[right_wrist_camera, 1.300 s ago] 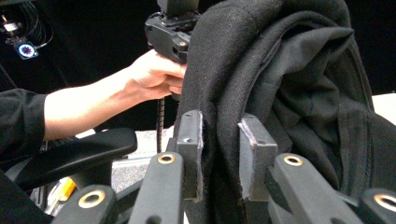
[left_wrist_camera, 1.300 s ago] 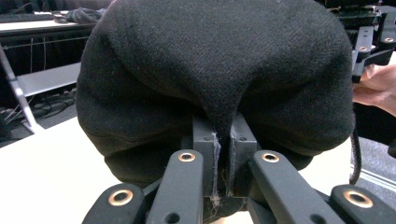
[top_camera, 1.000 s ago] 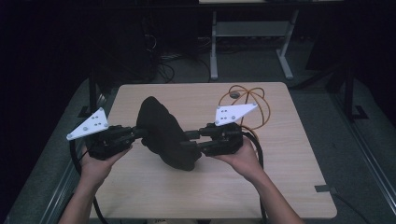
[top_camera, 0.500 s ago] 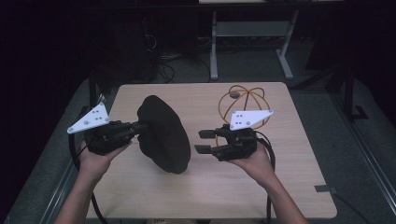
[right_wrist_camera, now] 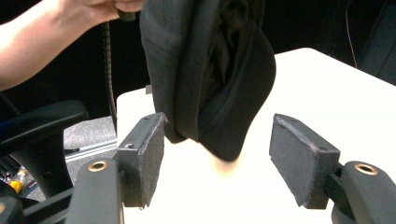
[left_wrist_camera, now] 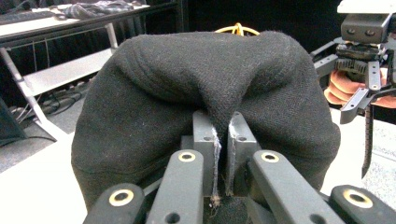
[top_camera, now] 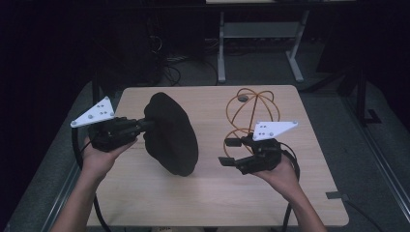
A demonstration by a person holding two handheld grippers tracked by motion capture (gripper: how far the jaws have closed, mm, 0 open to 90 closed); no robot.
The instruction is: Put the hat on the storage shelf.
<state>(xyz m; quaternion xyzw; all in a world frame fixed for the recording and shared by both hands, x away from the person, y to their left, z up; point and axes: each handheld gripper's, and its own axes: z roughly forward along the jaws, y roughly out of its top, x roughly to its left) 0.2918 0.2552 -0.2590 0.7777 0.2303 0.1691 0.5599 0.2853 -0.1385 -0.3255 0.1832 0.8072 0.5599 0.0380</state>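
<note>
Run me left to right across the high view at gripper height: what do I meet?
left gripper → black cap → right gripper, with the orange wire frame behind it.

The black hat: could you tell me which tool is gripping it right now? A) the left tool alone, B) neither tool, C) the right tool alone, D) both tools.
A: the left tool is pinched shut on a fold of the black hat, while the right tool stands open and apart from it.
</note>
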